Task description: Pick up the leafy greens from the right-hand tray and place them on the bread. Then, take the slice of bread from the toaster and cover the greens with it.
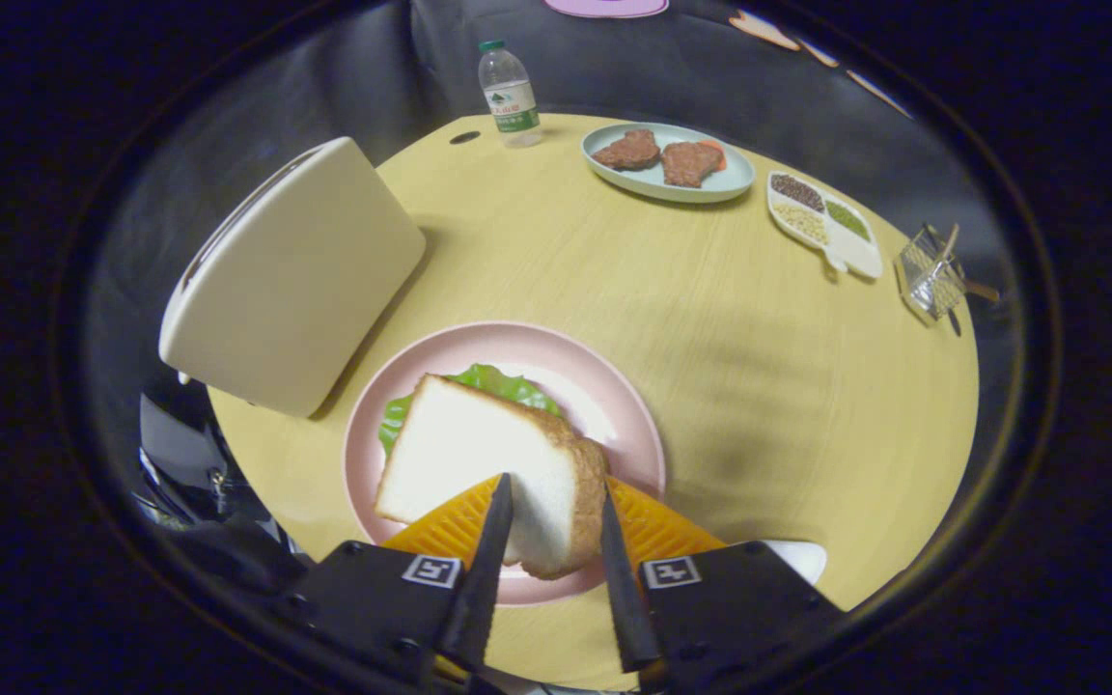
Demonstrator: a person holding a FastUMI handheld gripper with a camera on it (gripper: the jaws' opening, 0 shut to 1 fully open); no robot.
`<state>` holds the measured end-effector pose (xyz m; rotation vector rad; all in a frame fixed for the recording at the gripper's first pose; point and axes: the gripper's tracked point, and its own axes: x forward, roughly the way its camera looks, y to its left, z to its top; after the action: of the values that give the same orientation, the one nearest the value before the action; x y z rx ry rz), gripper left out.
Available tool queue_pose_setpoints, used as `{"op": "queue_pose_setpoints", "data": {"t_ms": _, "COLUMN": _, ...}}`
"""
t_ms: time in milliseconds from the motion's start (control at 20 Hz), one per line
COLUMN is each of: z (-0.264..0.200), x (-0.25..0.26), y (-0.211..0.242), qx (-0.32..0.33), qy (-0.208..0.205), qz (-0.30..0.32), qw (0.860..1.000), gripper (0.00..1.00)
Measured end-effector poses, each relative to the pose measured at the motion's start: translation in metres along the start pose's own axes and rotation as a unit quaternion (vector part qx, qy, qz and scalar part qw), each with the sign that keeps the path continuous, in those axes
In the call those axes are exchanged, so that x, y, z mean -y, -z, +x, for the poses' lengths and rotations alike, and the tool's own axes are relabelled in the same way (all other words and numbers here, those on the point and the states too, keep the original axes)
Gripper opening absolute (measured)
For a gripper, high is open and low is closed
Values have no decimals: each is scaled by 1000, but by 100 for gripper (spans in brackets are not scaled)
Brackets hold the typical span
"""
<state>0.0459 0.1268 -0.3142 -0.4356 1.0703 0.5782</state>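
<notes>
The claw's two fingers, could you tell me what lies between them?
In the gripper view, the claw is closed on the bread slice, which sits between its fingers over the leafy greens on the pink plate.

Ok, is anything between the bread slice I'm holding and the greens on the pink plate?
Nothing visible. The gripper is shut on the bread slice, which hangs tilted right over the leafy greens on the pink plate. The toaster stands off to the side.
</notes>
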Motion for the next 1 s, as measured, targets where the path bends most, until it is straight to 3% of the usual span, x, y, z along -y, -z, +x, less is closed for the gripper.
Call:
{"op": "queue_pose_setpoints", "data": {"t_ms": 300, "z": -7, "x": 14, "y": -9, "qx": 62, "qy": 67, "qz": -48, "qw": 995, "gripper": 81}}
{"op": "queue_pose_setpoints", "data": {"t_ms": 500, "z": -35, "x": 36, "y": -23, "qx": 144, "qy": 138, "qz": -29, "qw": 980, "gripper": 100}}
{"op": "queue_pose_setpoints", "data": {"t_ms": 550, "z": -44, "x": 40, "y": -27, "qx": 164, "qy": 148, "qz": -19, "qw": 975, "gripper": 100}}
{"op": "queue_pose_setpoints", "data": {"t_ms": 800, "z": -120, "x": 70, "y": -40, "qx": 263, "qy": 205, "qz": 85, "qw": 939, "gripper": 99}}
{"op": "queue_pose_setpoints", "data": {"t_ms": 1000, "z": -194, "x": 83, "y": -64, "qx": 364, "qy": 204, "qz": 176, "qw": 892, "gripper": 99}}
